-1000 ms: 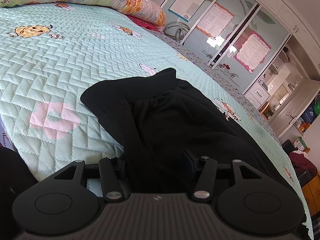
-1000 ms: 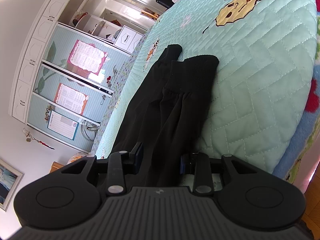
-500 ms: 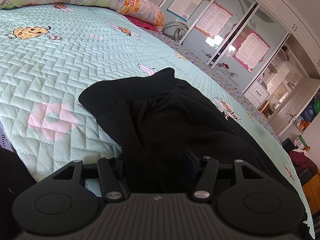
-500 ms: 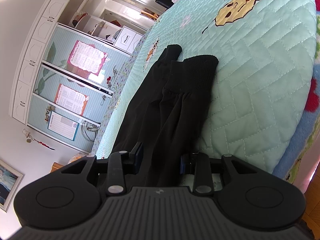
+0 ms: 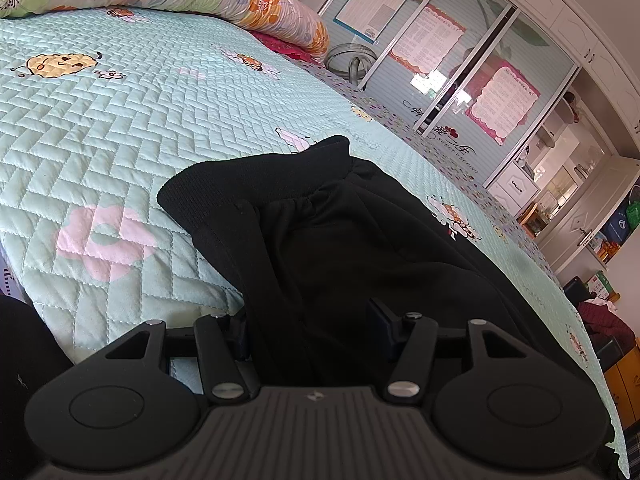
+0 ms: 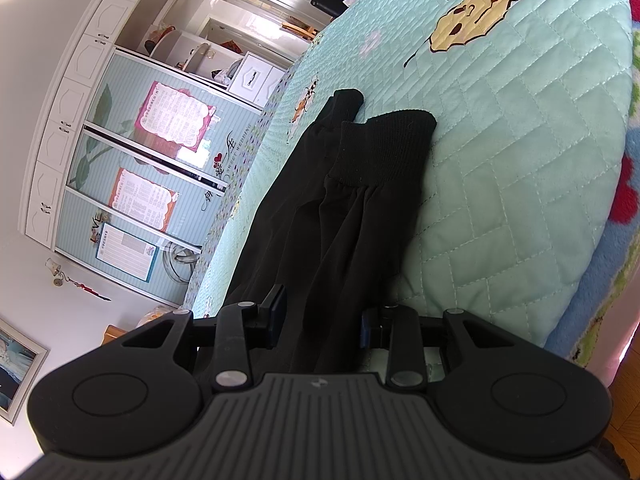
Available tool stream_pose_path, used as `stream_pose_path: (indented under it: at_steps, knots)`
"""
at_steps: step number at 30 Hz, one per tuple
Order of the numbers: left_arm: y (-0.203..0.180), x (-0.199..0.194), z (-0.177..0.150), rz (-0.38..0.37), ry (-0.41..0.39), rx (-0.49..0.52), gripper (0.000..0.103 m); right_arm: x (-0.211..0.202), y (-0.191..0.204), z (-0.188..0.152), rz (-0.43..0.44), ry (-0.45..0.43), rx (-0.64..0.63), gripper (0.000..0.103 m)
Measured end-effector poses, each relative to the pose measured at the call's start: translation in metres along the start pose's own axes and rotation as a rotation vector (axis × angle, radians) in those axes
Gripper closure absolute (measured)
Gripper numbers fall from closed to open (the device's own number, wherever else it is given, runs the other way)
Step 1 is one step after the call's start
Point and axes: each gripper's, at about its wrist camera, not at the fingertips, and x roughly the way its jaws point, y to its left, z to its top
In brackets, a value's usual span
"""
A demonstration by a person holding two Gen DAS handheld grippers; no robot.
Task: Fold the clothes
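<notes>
Both grippers unmoved | left gripper [image 5: 310,328] and right gripper [image 6: 322,314] clamp black garment [image 5: 340,240]

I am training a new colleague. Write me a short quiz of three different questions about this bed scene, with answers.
1. True or false: the black garment lies on a quilted green bedspread.
2. Which end of the garment lies farthest from both claws: A) ribbed cuffs, B) a hood, C) a zipper?
3. Fill in: the fabric runs between the fingers of the left claw and the ____ claw.

Key
1. True.
2. A.
3. Right.
</notes>
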Motion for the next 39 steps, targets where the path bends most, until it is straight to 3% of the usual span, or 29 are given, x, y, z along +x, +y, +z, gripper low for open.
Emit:
stream_pose_path:
  at_steps: [39]
  knots:
    - [-0.0029, -0.0004, -0.0007, 0.003, -0.002, 0.021, 0.042, 0.0025, 0.0005, 0.0022, 0.006, -0.001, 0.011, 0.067]
